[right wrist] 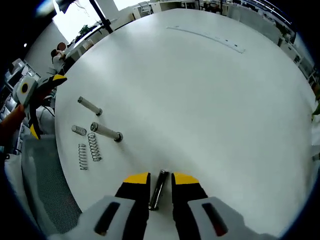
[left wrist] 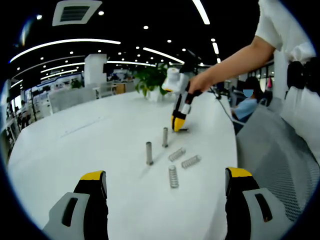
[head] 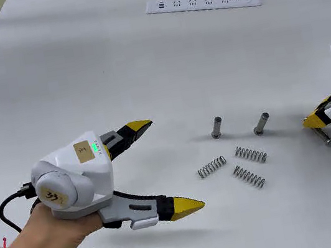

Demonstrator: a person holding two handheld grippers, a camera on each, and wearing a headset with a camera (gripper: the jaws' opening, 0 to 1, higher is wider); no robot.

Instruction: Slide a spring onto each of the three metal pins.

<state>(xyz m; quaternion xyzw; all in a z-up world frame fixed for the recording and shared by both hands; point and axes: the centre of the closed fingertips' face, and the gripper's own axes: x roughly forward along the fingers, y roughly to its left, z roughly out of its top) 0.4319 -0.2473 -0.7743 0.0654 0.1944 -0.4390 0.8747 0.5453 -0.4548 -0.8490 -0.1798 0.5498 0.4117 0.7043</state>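
Springs lie loose on the white table (head: 83,80) in the head view: a left-hand spring (head: 212,167), an upper spring (head: 250,154) and a lower spring (head: 249,176). They are grouped just in front of two metal pins, the left pin (head: 217,126) and the middle pin (head: 262,123). Both pins stand on end and bare, so a spring can drop over each from above. The left hand-held gripper (head: 177,163) hovers beside the springs with its jaws spread wide and nothing between them, likely poised to pick one up. At the right edge, the right hand-held gripper (head: 311,121) points down at the table, with the third pin (head: 323,135) slanting beneath its tips. A power strip (head: 203,3) lies well apart at the far side.

Left gripper view: the two yellow jaw tips frame the springs and standing pins, confirming the wide, empty opening.

Right gripper view: the jaws are nearly together, pinching the third pin along its shaft. I judge it is being stood up like its neighbours before any spring goes on.
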